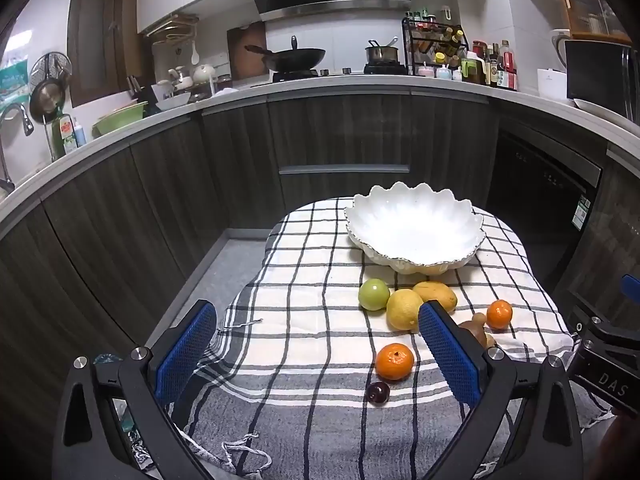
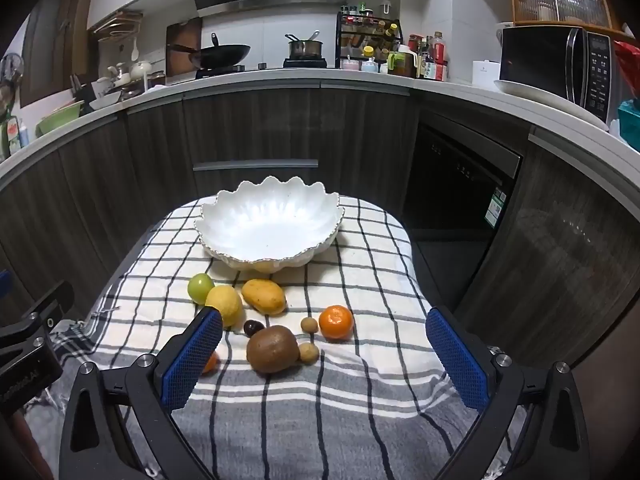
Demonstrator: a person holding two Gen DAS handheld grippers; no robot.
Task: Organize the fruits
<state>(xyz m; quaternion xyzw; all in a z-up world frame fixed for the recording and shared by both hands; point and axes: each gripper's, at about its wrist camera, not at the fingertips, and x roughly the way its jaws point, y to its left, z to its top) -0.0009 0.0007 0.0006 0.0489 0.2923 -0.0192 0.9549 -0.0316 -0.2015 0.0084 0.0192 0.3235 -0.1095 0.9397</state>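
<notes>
A white scalloped bowl (image 1: 414, 226) (image 2: 270, 224) stands empty at the far end of a checked cloth. In front of it lie a green apple (image 1: 373, 294) (image 2: 200, 287), a lemon (image 1: 403, 309) (image 2: 225, 303), a mango (image 1: 436, 294) (image 2: 264, 297), two mandarins (image 1: 394, 361) (image 1: 499, 314), a dark plum (image 1: 378, 392) (image 2: 253, 327), a brown kiwi (image 2: 273, 349) and two small brown fruits (image 2: 309, 325). My left gripper (image 1: 318, 354) is open and empty, above the near cloth. My right gripper (image 2: 324, 356) is open and empty, with the kiwi ahead between its fingers.
The checked cloth (image 1: 304, 280) covers a small table; its edges drop off on the left and right. Dark kitchen cabinets (image 1: 344, 140) curve behind it, with a counter holding a wok, pot and bottles. A microwave (image 2: 560, 68) stands at the right.
</notes>
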